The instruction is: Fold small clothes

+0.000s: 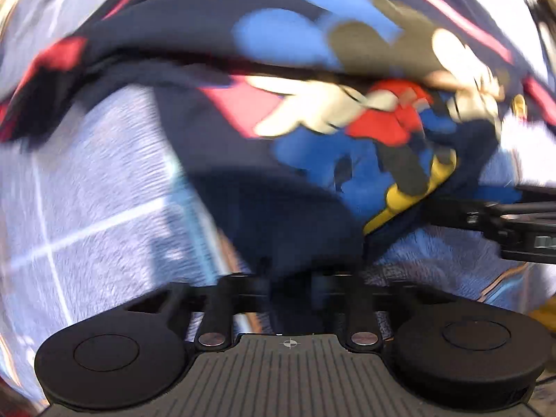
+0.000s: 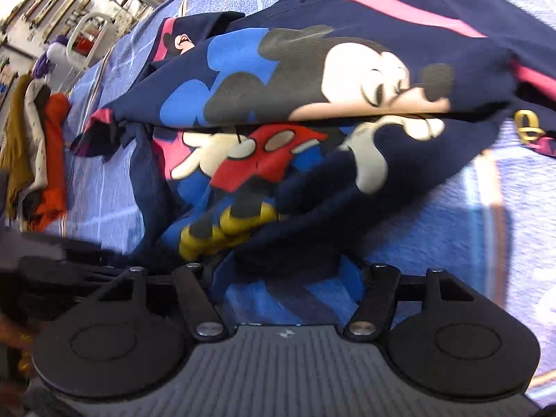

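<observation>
We see navy shirt (image 2: 347, 80) folded crosswise on blue blanket (image 2: 434, 215), clothes pile (image 2: 41, 146) beyond. Left gripper (image 1: 290, 274), right gripper (image 2: 283, 271): hem apparently between jaws, grip unclear.

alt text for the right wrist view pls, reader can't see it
A navy child's shirt with a cartoon mouse print and pink stripes lies rumpled and partly folded over on a blue blanket. The right gripper sits at its near hem; its jaws are hidden. A pile of clothes lies far left.
</observation>
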Action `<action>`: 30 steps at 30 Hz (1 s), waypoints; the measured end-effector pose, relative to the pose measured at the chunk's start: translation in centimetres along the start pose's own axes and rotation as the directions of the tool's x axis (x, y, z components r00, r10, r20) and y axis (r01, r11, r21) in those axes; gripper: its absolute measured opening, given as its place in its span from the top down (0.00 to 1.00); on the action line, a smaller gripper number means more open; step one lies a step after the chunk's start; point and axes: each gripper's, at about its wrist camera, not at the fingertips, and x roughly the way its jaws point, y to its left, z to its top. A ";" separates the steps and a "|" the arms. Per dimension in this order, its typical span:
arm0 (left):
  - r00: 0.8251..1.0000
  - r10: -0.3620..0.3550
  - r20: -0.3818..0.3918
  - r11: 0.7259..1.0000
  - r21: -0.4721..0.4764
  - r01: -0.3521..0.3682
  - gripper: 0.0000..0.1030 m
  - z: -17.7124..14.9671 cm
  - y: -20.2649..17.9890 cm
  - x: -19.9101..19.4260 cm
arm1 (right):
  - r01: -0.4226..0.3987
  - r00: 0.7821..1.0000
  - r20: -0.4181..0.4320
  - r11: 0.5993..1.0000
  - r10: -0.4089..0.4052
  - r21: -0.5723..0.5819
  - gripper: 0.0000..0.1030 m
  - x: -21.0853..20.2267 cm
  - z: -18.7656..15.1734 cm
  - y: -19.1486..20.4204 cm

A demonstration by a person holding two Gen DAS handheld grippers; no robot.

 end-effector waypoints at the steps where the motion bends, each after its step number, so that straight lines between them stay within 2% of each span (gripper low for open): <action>1: 0.999 -0.040 -0.001 0.998 -0.051 0.040 0.44 0.1 1.5 -0.6 | -0.018 1.000 0.022 1.000 0.018 0.002 0.58 0.3 0.2 0.3; 2: 0.998 -0.067 0.004 0.994 -0.087 0.067 0.44 0.0 2.7 -1.2 | -0.036 0.999 0.030 0.999 0.036 0.004 0.82 0.6 0.4 0.5; 6: 0.990 -0.136 0.050 0.977 -0.160 0.142 0.45 -0.6 6.4 -4.4 | -0.087 0.996 0.012 0.996 0.086 0.013 0.85 -1.8 0.2 1.1; 8: 0.985 -0.166 0.054 0.972 -0.161 0.173 0.45 -0.6 7.8 -5.8 | -0.087 0.996 -0.013 0.996 0.086 -0.012 0.86 -4.9 -0.6 1.2; 10: 0.985 -0.169 0.024 0.974 -0.149 0.171 0.44 -1.6 8.5 -6.3 | -0.072 0.995 -0.070 0.997 0.070 -0.029 0.90 -8.4 -1.8 0.4; 13: 0.990 -0.132 -0.048 0.986 -0.111 0.126 0.45 -4.2 9.3 -5.8 | 0.005 0.983 -0.185 1.000 -0.010 -0.026 0.95 -12.3 -3.9 -1.7; 15: 0.984 -0.121 -0.134 0.990 -0.090 0.110 0.46 -6.2 9.8 -4.0 | 0.077 0.971 -0.223 0.996 -0.083 -0.038 0.95 -13.5 -5.3 -3.1; 16: 0.975 -0.126 -0.185 0.989 -0.095 0.109 0.42 -7.1 10.3 -3.0 | 0.113 0.961 -0.248 0.993 -0.119 -0.039 0.97 -13.6 -6.0 -3.8; 17: 0.969 -0.115 -0.218 0.990 -0.104 0.094 0.44 -8.2 10.7 -2.3 | 0.148 0.947 -0.281 0.988 -0.154 -0.043 0.97 -13.3 -6.5 -4.4; 19: 0.971 -0.070 -0.230 0.993 -0.105 0.047 0.44 -9.7 11.7 -1.7 | 0.237 0.923 -0.298 0.969 -0.245 -0.061 0.96 -12.8 -7.7 -5.6; 20: 0.974 -0.040 -0.224 0.994 -0.111 0.015 0.33 -10.1 12.4 -1.8 | 0.260 0.920 -0.291 0.965 -0.262 -0.043 0.94 -12.7 -8.1 -6.1; 21: 0.977 -0.018 -0.212 0.992 -0.128 -0.010 0.25 -10.4 13.2 -2.3 | 0.269 0.923 -0.280 0.963 -0.264 -0.022 0.92 -12.8 -8.2 -6.4; 22: 0.982 -0.009 -0.188 0.988 -0.150 -0.020 0.21 -10.6 14.2 -3.1 | 0.273 0.933 -0.245 0.962 -0.264 -0.001 0.87 -13.4 -8.0 -6.5; 23: 0.990 -0.008 -0.143 0.986 -0.164 -0.016 0.17 -10.5 15.0 -4.2 | 0.265 0.944 -0.206 0.964 -0.257 0.011 0.71 -13.9 -7.8 -6.3; 24: 0.996 -0.001 -0.087 0.987 -0.158 -0.013 0.13 -10.2 15.5 -5.6 | 0.245 0.956 -0.168 0.970 -0.240 0.006 0.63 -14.3 -7.4 -6.0; 25: 0.999 0.019 -0.033 0.991 -0.135 -0.023 0.01 -9.4 15.7 -6.8 | 0.231 0.964 -0.134 0.973 -0.231 -0.015 0.55 -14.5 -6.6 -5.5; 26: 0.999 0.048 0.022 0.994 -0.101 -0.046 0.00 -8.4 15.6 -8.0 | 0.220 0.969 -0.105 0.975 -0.223 -0.036 0.51 -14.7 -5.6 -5.1; 27: 0.994 0.070 0.081 0.996 -0.062 -0.066 0.00 -7.2 15.4 -9.1 | 0.213 0.973 -0.083 0.975 -0.217 -0.058 0.50 -14.6 -4.1 -4.7; 30: 0.965 0.090 0.248 0.993 0.047 -0.105 0.00 -2.7 12.8 -11.3 | 0.196 0.980 -0.013 0.976 -0.198 -0.095 0.44 -15.1 0.7 -4.0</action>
